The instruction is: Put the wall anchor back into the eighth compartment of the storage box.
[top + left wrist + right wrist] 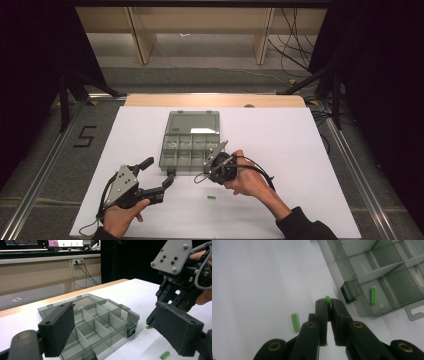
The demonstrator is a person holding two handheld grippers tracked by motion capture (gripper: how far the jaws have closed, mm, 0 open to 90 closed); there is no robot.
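Note:
A clear grey compartment box (pixel 163 156) lies open on the white table, its lid (pixel 192 122) flat behind it. My right gripper (pixel 327 305) is shut on a small green peg (pixel 327 299) that pokes out at its tips. In the high view the right gripper (pixel 209 165) hovers at the box's front right corner. A second green peg (pixel 295 322) lies on the table just in front (pixel 211 197). A third green peg (pixel 374 295) rests in a front compartment. My left gripper (pixel 159 172) stands open at the box's front left, nothing between its pads (pixel 60 330).
The box's black latch (pixel 348 292) sticks out from its front wall. The white sheet (pixel 280 150) covers the table, with a wooden strip (pixel 215 100) along the far edge. Metal rails (pixel 350 170) run along both sides, and cables lie on the floor beyond.

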